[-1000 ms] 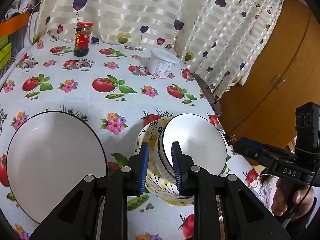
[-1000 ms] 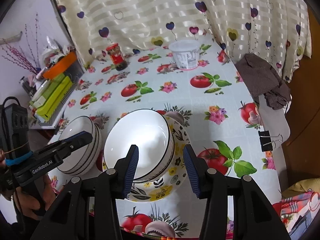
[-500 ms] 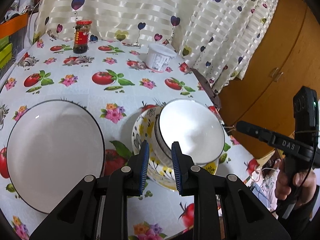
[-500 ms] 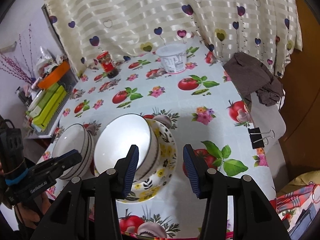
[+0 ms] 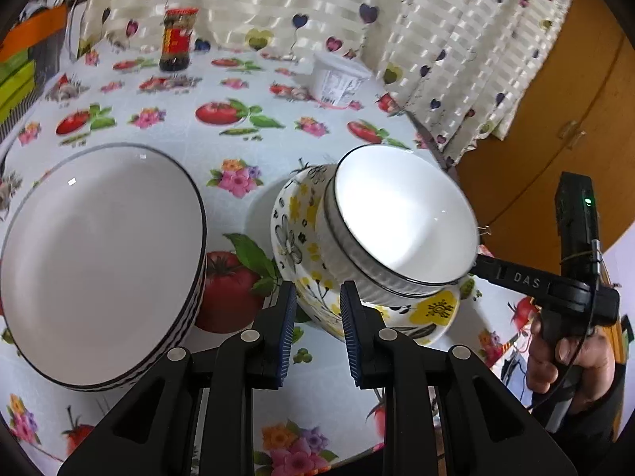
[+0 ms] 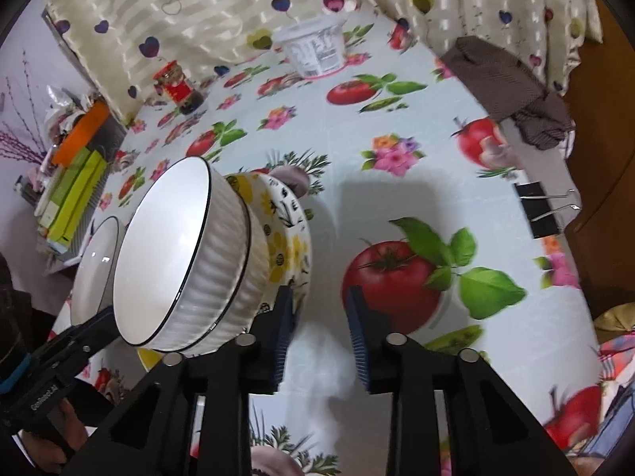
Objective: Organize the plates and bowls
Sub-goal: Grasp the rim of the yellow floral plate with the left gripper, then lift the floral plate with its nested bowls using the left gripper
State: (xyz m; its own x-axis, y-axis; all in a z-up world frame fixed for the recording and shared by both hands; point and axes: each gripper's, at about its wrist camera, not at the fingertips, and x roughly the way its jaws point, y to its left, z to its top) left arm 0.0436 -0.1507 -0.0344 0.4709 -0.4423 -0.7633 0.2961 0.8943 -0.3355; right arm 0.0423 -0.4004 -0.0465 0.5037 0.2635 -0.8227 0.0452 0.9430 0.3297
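A white ribbed bowl with a dark rim sits nested in a yellow floral bowl on the tomato-print tablecloth. Left of them is a stack of white plates. My left gripper hovers just in front of the floral bowl, its jaws a narrow gap apart and empty. My right gripper is beside the floral bowl. Its jaws are closing with only tablecloth between them, and its left finger stands close to that bowl's wall. The white bowl and plates lie to its left.
A red-labelled sauce jar and a white tub stand at the back by the heart-print curtain. A brown cloth and a binder clip mark the table's right edge, beside a wooden cabinet. Green and orange boxes sit far left.
Both grippers have come down closer to the nested bowls. The right jaws have narrowed and now sit to the right of the bowls. The left jaws keep the same gap.
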